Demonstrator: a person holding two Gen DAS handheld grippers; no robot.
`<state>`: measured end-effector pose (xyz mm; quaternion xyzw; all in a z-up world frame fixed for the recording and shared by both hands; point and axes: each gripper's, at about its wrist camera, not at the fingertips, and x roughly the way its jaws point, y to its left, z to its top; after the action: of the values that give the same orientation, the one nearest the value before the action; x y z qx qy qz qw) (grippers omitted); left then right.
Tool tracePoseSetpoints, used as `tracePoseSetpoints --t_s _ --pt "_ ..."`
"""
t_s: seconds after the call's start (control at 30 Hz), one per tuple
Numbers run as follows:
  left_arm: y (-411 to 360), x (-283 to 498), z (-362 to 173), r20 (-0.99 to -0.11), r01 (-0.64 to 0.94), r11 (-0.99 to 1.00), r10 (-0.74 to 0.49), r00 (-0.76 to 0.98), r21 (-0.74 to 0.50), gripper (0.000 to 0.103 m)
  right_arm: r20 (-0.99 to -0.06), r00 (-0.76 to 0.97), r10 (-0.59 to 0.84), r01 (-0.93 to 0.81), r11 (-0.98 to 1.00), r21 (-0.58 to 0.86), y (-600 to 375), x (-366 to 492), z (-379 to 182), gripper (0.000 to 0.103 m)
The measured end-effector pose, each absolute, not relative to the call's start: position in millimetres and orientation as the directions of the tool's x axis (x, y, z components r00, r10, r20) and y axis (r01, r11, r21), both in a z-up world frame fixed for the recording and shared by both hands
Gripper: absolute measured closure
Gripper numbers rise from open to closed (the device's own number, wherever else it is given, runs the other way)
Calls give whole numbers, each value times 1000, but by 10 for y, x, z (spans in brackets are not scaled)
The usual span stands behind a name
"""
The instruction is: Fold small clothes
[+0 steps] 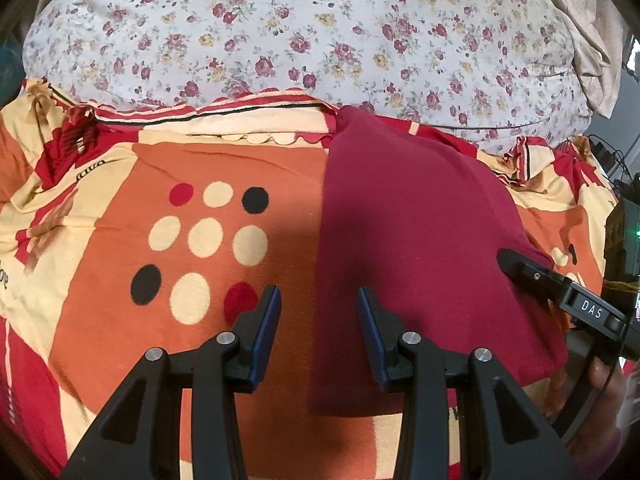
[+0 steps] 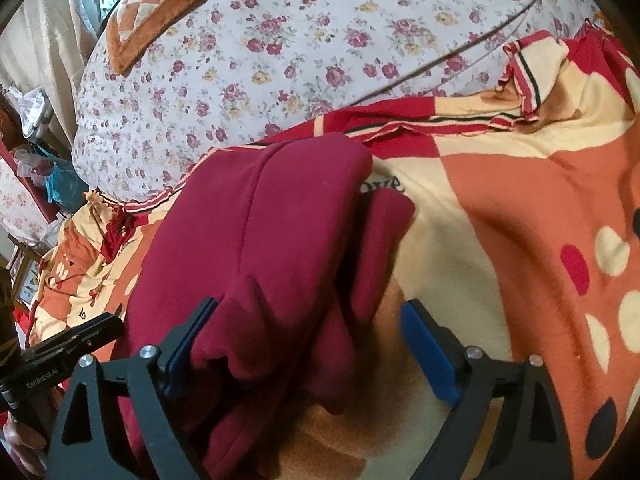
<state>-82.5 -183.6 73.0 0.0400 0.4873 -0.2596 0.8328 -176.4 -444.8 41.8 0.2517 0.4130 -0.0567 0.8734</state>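
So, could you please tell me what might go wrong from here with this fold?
1. The right gripper stands open around bunched folds of the maroon garment; pulling away could snag them and undo the fold.
2. The soft, wrinkled patterned blanket beneath may let the garment shift or crease.

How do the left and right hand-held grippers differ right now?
The left hand-held gripper has a narrower gap with only blanket between its pads; the right hand-held gripper stands wide open over the folded maroon garment. The left sits beside the garment's edge; the right straddles its bunched near end. Neither grips anything.
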Motion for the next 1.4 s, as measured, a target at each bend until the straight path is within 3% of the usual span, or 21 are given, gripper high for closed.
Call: tracePoseSetpoints --t_s 0.53,0.87,1.0,1.4 --pt "-1934 -723 723 -823 515 836 -422 380 -190 85 -758 642 118 308 865 396 -4477 -1715 385 6" --pt "-2046 -268 676 -800 535 740 -571 182 -407 85 -729 660 181 323 808 493 -4642 -1547 275 3" --pt "-2183 -212 672 -793 566 720 -583 178 -402 78 -716 673 186 319 800 508 -4638 -1529 267 3" --pt "-2344 49 396 -784 520 697 -615 81 -493 43 -712 678 184 290 822 489 -4548 -1473 252 3"
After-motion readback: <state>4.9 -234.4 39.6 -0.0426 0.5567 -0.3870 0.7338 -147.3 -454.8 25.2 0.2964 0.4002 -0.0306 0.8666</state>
